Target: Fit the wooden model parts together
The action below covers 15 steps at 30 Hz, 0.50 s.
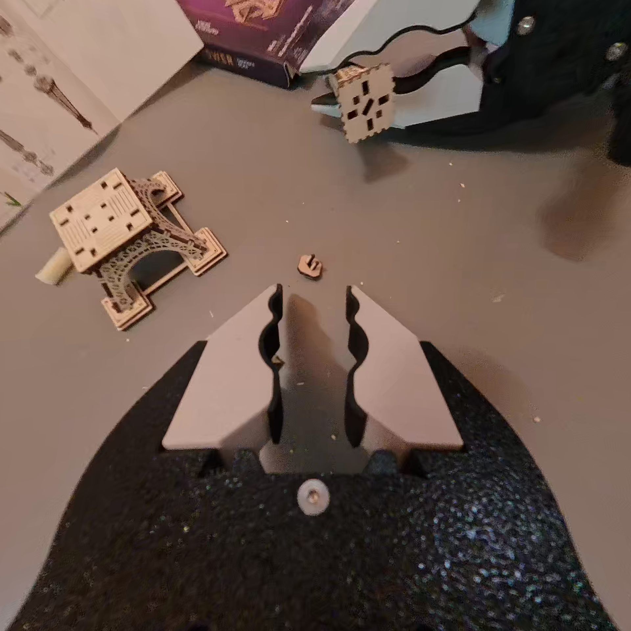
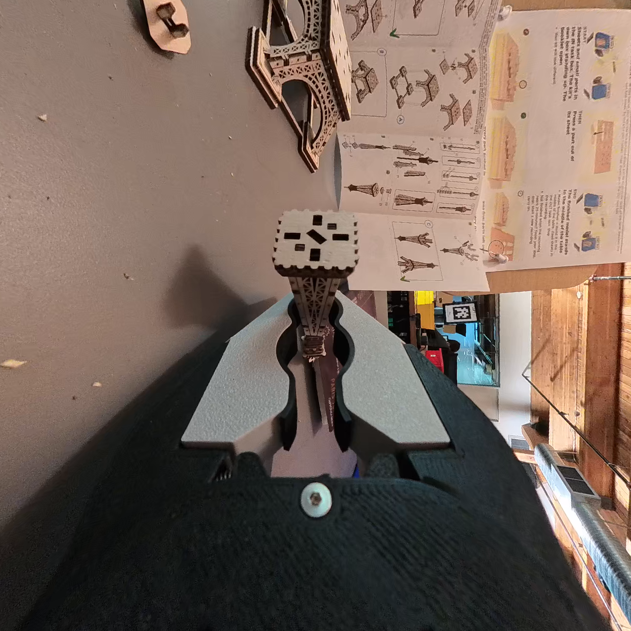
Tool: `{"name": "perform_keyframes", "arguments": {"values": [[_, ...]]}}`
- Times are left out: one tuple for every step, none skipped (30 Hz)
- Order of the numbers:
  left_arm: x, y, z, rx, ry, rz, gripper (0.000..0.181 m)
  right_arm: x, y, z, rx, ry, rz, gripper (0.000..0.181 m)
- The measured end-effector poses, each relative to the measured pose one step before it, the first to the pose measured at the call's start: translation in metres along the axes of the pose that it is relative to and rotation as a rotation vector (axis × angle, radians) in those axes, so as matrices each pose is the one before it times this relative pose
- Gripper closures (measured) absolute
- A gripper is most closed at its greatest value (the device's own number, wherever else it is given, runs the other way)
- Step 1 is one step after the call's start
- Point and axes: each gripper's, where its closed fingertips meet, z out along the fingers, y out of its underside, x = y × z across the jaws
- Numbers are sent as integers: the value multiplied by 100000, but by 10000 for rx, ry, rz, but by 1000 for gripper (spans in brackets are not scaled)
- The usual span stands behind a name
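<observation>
The wooden tower base (image 1: 133, 239) with four lattice legs and a slotted square top stands on the grey table at the left; it also shows in the right wrist view (image 2: 307, 82). My right gripper (image 2: 314, 300) is shut on the upper tower section (image 2: 316, 240), held sideways above the table with its slotted square end facing outward; it also shows in the left wrist view (image 1: 367, 100). My left gripper (image 1: 314, 290) is open and empty, low over the table. A small wooden piece (image 1: 310, 267) lies just beyond its fingertips, and shows in the right wrist view (image 2: 167, 25).
A purple kit box (image 1: 269, 37) lies at the back. Instruction sheets (image 2: 444, 136) lie beside the tower base, and show at the left (image 1: 51, 85). A pale cylinder (image 1: 54, 269) lies against the base. Wood crumbs dot the table (image 1: 409, 222). My right fingertips sit around 12 cm from my left ones. My left gripper's tips are some 15 cm from the pale cylinder (image 1: 54, 269).
</observation>
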Motion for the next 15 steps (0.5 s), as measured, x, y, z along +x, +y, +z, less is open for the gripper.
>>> {"name": "perform_keyframes", "arguments": {"values": [[48, 178, 436, -173, 103, -347, 147, -37, 38, -13, 15, -17, 29, 168], [-28, 176, 378, -161, 51, -284, 146, 27, 22, -37, 15, 10, 5, 168], [13, -29, 290, 2, 63, -174, 146, 12, 14, -37, 17, 2, -7, 168], [36, -187, 149, 108, 64, -142, 146, 39, 6, -38, 23, 7, 8, 168], [-111, -72, 116, -9, -42, -67, 147, 24, -24, -19, 48, -9, 17, 168], [-70, -71, 70, -24, -45, 52, 148, 35, -59, -18, 58, -15, 24, 168], [-32, -61, 33, -26, -34, 123, 149, 60, -36, -11, 45, 11, 34, 168], [-133, -15, -30, -69, -124, 122, 154, 36, -18, 5, 27, -9, 40, 168], [-266, 35, -71, -100, -265, 143, 157, 44, -27, -15, 33, -6, 39, 168], [-174, 40, -68, -74, -237, 218, 159, 22, -71, -32, 59, -9, 29, 168], [64, 2, -18, -31, -116, 200, 165, 29, -62, -43, 56, -5, 26, 168], [226, -63, 48, 18, -26, 131, 171, 8, -43, -54, 31, -9, 13, 168], [327, -113, 95, 56, 22, 80, 174, -6, -56, -62, 41, -6, -16, 168], [397, -122, 89, 66, 39, 82, 179, -45, -79, -60, 55, -11, -24, 168], [377, -120, 73, 55, 11, 96, 181, -128, -84, -51, 53, -58, -28, 168]]}}
